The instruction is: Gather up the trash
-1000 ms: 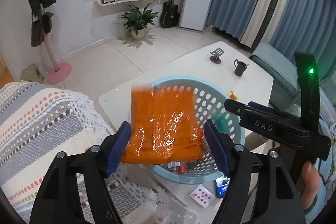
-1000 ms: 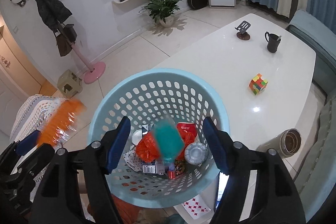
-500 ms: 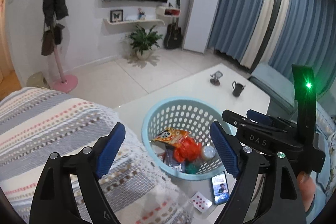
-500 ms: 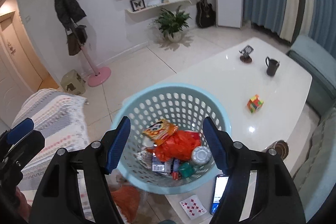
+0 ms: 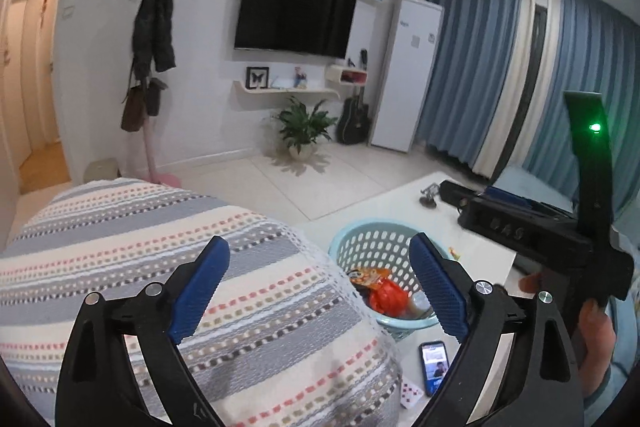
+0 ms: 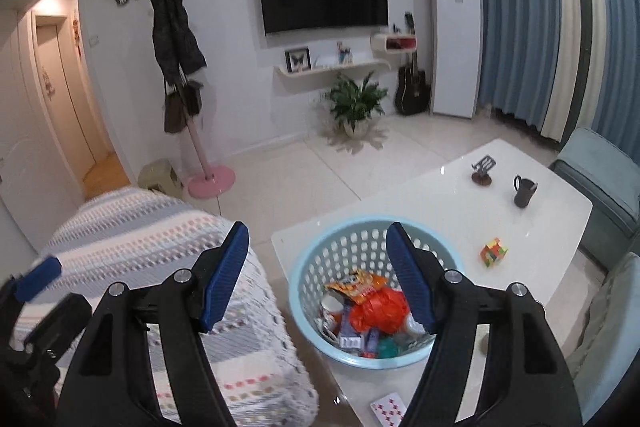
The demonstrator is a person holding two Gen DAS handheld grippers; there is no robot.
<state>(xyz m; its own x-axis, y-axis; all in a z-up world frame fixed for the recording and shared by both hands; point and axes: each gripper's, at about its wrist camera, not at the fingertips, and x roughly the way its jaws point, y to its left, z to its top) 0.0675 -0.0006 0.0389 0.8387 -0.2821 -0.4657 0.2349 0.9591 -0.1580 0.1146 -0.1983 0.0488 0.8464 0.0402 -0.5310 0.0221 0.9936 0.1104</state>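
Trash (image 6: 368, 303) fills the blue basket (image 6: 312, 267) on the tabletop (image 6: 440, 203); left hand-held gripper (image 5: 320, 287) and right hand-held gripper (image 6: 316, 271) both gape, released.

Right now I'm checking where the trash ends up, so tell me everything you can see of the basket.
The basket is round, pale blue plastic, its wall pierced with rows of oval holes. It stands upright on the white table, near the corner beside the striped cover. Inside lie an orange bag, a yellow-orange snack packet and small wrappers. Neither pair of tongs touches it.
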